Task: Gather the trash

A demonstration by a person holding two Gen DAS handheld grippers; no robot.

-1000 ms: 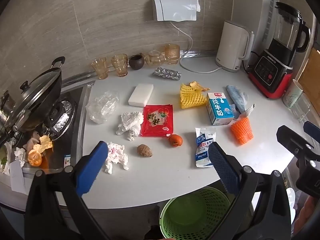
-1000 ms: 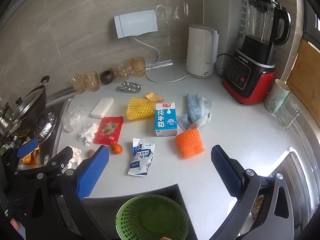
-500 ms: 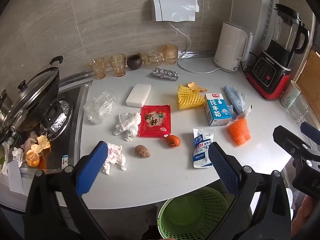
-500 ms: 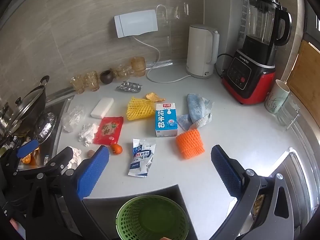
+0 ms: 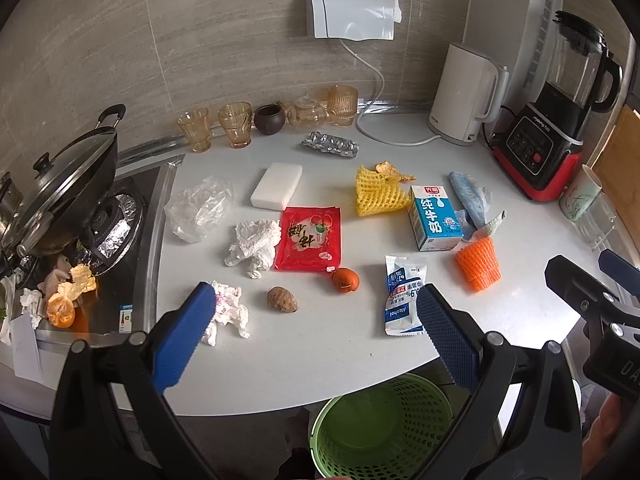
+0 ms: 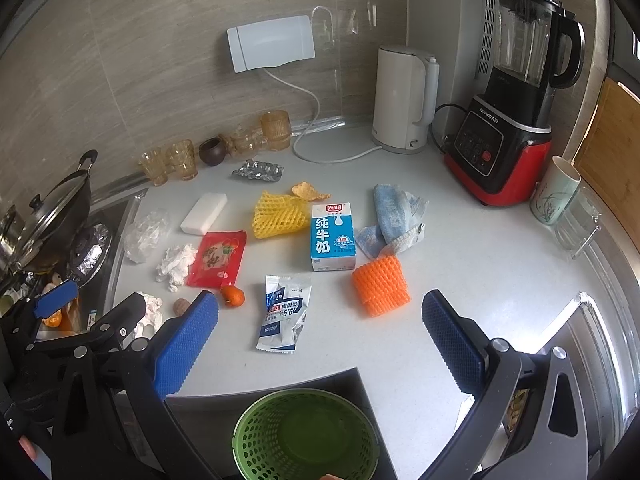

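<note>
Trash lies scattered on the white counter (image 5: 340, 360): a red packet (image 5: 309, 238), crumpled tissues (image 5: 254, 242), a second tissue (image 5: 228, 314), a clear plastic bag (image 5: 198, 208), a milk carton (image 5: 434, 218), a wipe sachet (image 5: 402, 300), yellow foam net (image 5: 380, 192) and orange foam net (image 5: 478, 264). An empty green basket (image 5: 380, 428) stands below the counter's front edge. My left gripper (image 5: 316, 332) is open and empty above the front edge. My right gripper (image 6: 320, 344) is open and empty, hovering above the basket (image 6: 306, 436).
A wok with lid (image 5: 60, 188) sits on the stove at left. Glass cups (image 5: 236, 124), a white kettle (image 5: 466, 94), a red-and-black blender (image 5: 560, 120) and a mug (image 5: 580, 194) stand along the back and right. A blue cloth (image 5: 470, 200) lies by the carton.
The left gripper has drifted slightly back and left, so the counter items sit a little lower-left in its view. The right gripper has barely moved. Both stay open.
</note>
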